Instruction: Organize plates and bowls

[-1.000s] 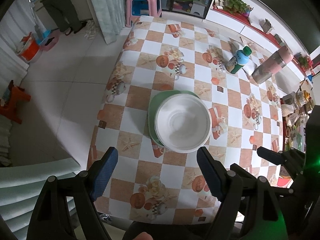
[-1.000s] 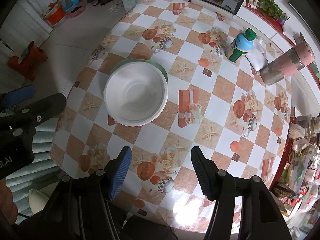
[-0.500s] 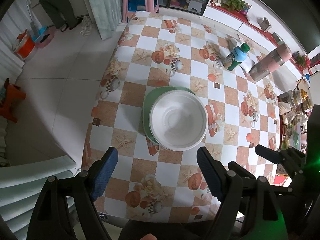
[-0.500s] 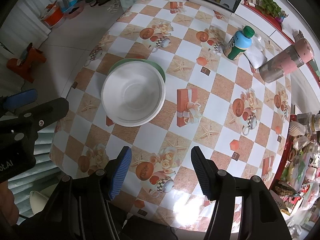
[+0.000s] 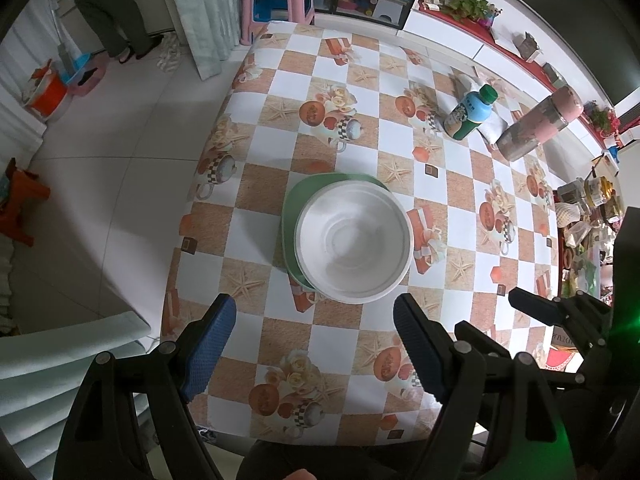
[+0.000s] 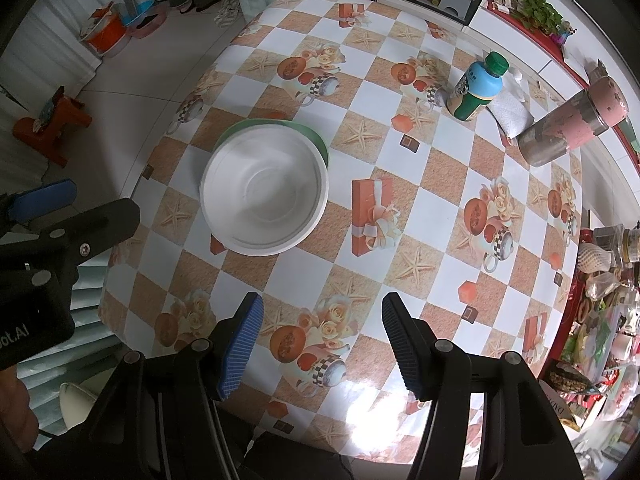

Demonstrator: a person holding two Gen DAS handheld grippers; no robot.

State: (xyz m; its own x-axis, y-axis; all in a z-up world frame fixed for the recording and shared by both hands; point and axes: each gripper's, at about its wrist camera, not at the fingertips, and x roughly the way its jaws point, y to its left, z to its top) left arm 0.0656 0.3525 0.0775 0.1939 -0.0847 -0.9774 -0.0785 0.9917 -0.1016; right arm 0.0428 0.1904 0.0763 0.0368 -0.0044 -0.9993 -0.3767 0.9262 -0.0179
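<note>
**A:** Left wrist view: we see the white bowl [image 5: 354,240] nested on the green plate [image 5: 292,216], the pair standing near the middle of the counter [image 5: 400,80]. Which way does it lie from us?

**B:** Straight ahead of the left hand-held gripper [image 5: 314,344], just beyond the fingertips and centred on the gap between them. Its jaws stand wide apart with nothing between them.

**A:** And from the right wrist view?

**B:** There the bowl [image 6: 264,190] sits ahead and off to the left of the right hand-held gripper [image 6: 322,340], which is also open and empty, its jaws set narrower. The plate [image 6: 320,140] shows only as a green crescent behind the bowl.

**A:** So which hand is nearer?

**B:** We judge the left. Bowl and plate are round, so no long axis governs the approach; the rim is the only edge to take.

**A:** Any obstacles?

**B:** The bottle [image 5: 468,114] and the pink flask [image 5: 538,128] stand well apart, towards the far right.
</note>
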